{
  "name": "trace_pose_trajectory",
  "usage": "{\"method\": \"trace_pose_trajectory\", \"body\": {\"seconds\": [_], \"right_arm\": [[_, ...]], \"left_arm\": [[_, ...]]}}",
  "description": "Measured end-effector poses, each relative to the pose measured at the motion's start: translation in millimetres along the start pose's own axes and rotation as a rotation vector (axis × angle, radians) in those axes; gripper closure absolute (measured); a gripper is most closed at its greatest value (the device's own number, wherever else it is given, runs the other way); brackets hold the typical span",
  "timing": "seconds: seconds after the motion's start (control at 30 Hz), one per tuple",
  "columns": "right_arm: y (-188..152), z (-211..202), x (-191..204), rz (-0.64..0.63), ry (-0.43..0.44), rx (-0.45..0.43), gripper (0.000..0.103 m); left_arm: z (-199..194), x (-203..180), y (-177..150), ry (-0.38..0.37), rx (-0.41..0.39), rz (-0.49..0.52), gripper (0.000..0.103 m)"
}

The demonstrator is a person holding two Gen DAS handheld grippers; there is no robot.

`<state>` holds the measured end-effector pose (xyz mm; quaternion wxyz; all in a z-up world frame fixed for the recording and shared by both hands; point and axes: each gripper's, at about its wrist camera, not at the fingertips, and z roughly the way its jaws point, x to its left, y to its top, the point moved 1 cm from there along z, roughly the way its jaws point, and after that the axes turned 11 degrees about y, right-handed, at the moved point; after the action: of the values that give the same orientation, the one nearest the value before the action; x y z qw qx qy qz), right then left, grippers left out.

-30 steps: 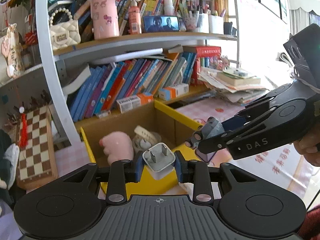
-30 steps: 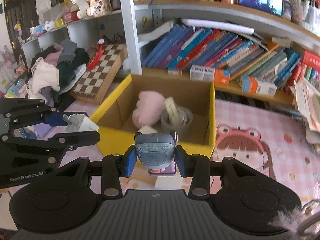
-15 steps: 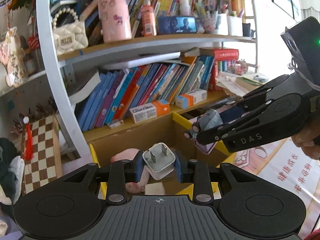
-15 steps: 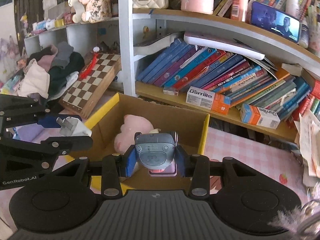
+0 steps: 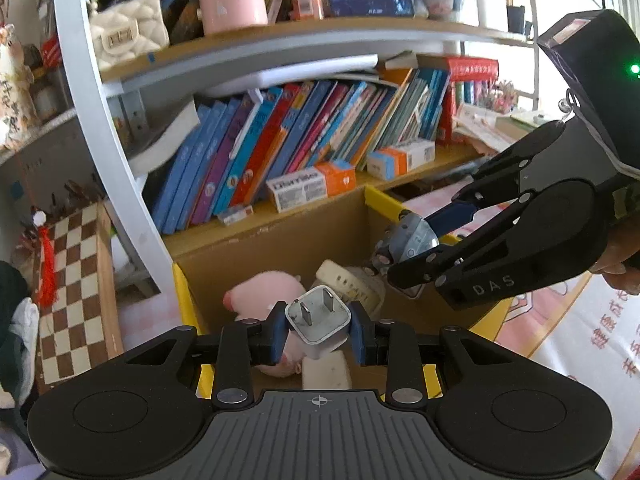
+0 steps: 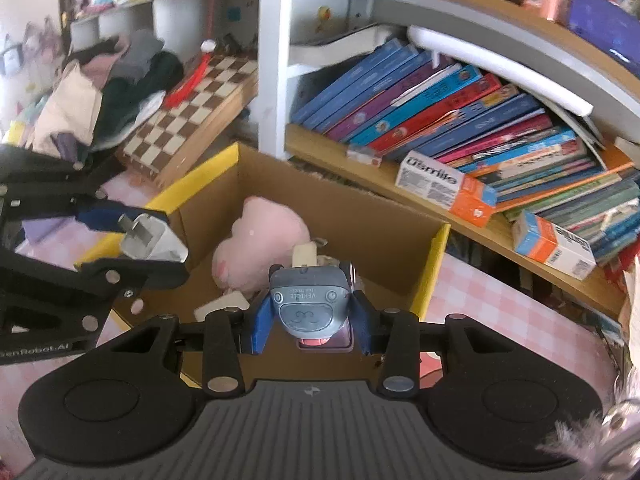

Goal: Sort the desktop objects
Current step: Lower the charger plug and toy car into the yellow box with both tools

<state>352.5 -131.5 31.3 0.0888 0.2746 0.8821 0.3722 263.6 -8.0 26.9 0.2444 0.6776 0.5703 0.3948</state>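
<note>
The white plug adapter [image 5: 319, 321] sits clamped in the left gripper [image 5: 319, 330], low centre of the left view, prongs up; the right gripper [image 6: 310, 320] is clamped on a grey toy vehicle [image 6: 308, 304]. Over the last second both have moved from the near edge to above the open cardboard box [image 6: 352, 216], so release seems close. Inside lie a pink plush [image 6: 264, 232] and a cream item, partly hidden. The pink counter [image 6: 500, 304] is mostly cut off; the purple part under the toy is unclear.

Bright daylight, fisheye-bent edges, upper shelves blurred, right side overexposed.
</note>
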Motion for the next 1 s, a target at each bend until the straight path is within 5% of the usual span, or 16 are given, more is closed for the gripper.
{"method": "trace_pose_trajectory", "body": {"seconds": [0.5, 1.0], "right_arm": [[6, 50, -8, -0.204, 0.064, 0.148, 0.064], [-6, 88, -16, -0.187, 0.167, 0.295, 0.065]], "left_arm": [[45, 6, -8, -0.02, 0.118, 0.0, 0.073], [75, 7, -16, -0.062, 0.212, -0.036, 0.073]]}}
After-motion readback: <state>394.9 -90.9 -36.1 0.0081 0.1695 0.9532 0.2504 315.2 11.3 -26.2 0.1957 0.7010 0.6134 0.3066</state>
